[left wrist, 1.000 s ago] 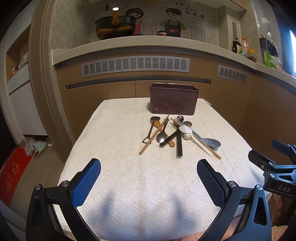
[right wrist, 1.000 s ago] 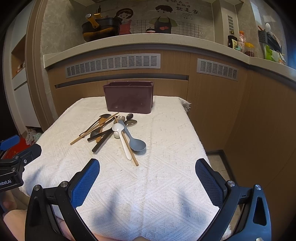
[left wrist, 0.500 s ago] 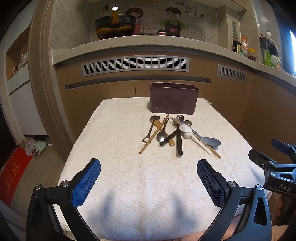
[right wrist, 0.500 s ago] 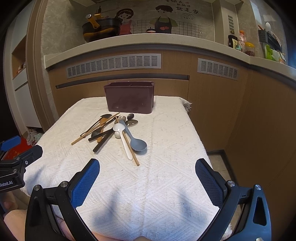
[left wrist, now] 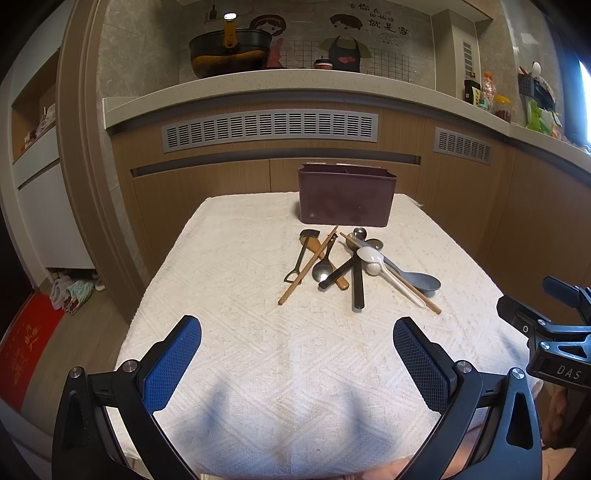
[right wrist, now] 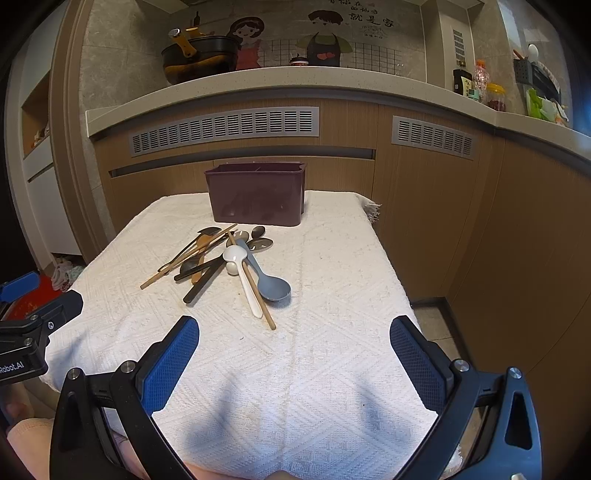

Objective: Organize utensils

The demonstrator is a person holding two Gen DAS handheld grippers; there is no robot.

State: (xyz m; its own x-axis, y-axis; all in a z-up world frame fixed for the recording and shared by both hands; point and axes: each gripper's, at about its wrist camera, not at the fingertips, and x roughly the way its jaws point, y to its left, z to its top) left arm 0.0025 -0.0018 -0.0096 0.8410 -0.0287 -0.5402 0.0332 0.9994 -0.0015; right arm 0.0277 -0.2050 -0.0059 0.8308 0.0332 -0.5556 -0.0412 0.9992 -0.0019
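Left gripper (left wrist: 297,341) and right gripper (right wrist: 294,339) hover wide apart and empty above the towel (left wrist: 258,354), near the utensil pile (left wrist: 351,264) before the bin (left wrist: 346,199)

Home kitchen — my table with a white cloth (left wrist: 258,362) sits before a curved stone countertop (left wrist: 280,79) over wood-panel cabinets (right wrist: 413,206). Black wok (left wrist: 229,51) up top, cartoon cook decals (right wrist: 325,35) on grey tile, jars and bottles (right wrist: 480,88) at the right — slippers (left wrist: 72,291) on the floor.
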